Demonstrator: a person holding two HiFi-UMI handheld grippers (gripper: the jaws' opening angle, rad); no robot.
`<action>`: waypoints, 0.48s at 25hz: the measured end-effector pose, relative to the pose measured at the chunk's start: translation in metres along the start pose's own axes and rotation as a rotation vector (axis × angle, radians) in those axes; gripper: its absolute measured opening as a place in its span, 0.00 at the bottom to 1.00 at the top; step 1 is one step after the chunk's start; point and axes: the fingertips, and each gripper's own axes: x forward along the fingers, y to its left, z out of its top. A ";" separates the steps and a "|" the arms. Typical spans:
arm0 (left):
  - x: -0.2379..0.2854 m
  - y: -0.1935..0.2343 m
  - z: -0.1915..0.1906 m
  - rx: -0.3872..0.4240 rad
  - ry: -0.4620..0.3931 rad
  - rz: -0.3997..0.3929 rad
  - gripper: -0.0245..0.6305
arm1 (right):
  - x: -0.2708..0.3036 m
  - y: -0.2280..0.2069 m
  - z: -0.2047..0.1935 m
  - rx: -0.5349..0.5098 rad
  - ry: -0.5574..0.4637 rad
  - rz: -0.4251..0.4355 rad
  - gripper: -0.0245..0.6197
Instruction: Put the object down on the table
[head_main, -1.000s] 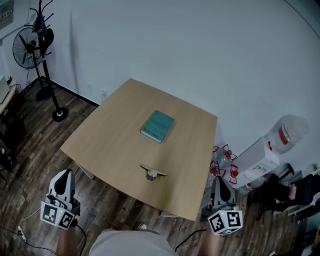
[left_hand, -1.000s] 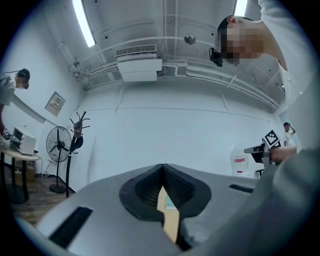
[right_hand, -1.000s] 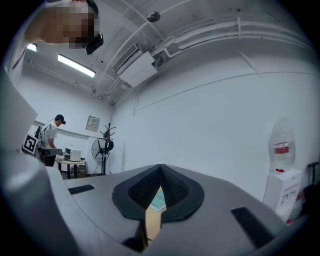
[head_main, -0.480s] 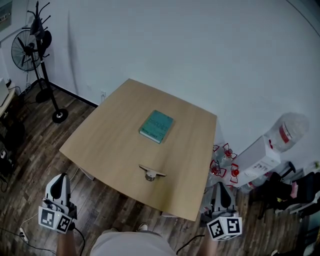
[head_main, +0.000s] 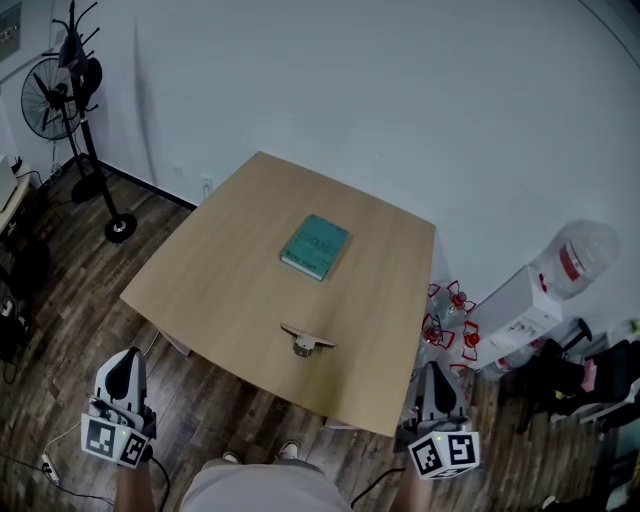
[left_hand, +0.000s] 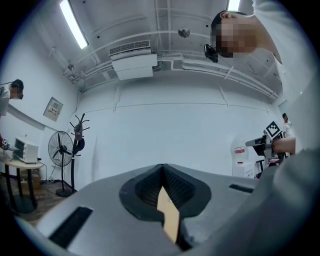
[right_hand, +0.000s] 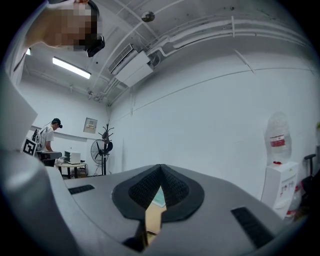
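A small tan and silver object (head_main: 306, 341) lies on the wooden table (head_main: 230, 270) near its front edge. A teal book (head_main: 315, 247) rests flat at the table's middle. My left gripper (head_main: 123, 360) hangs low over the floor, left of the table's front corner, shut and empty. My right gripper (head_main: 433, 370) hangs by the table's right front corner, also shut with nothing in it. In the left gripper view the closed jaws (left_hand: 162, 169) leave only a sliver of table showing. The right gripper view shows its jaws (right_hand: 160, 168) closed, with the book (right_hand: 159, 197) glimpsed beyond.
A standing fan (head_main: 60, 100) and coat rack are at the far left. A water bottle on a white dispenser (head_main: 565, 268) and red items (head_main: 450, 325) stand right of the table. A white wall is behind. Another person (right_hand: 49, 135) stands far off.
Both grippers have sunk a little lower and nearer to me, away from the table. The object and the book have not moved.
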 end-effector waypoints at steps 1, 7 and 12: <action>-0.001 0.000 0.000 0.001 0.000 -0.002 0.05 | 0.000 0.002 0.000 -0.006 0.002 0.001 0.03; -0.007 0.004 0.001 -0.006 -0.001 -0.005 0.05 | 0.000 0.015 -0.001 -0.052 0.022 0.004 0.03; -0.012 0.005 0.000 -0.004 -0.006 -0.008 0.05 | -0.004 0.022 -0.001 -0.061 0.013 0.009 0.03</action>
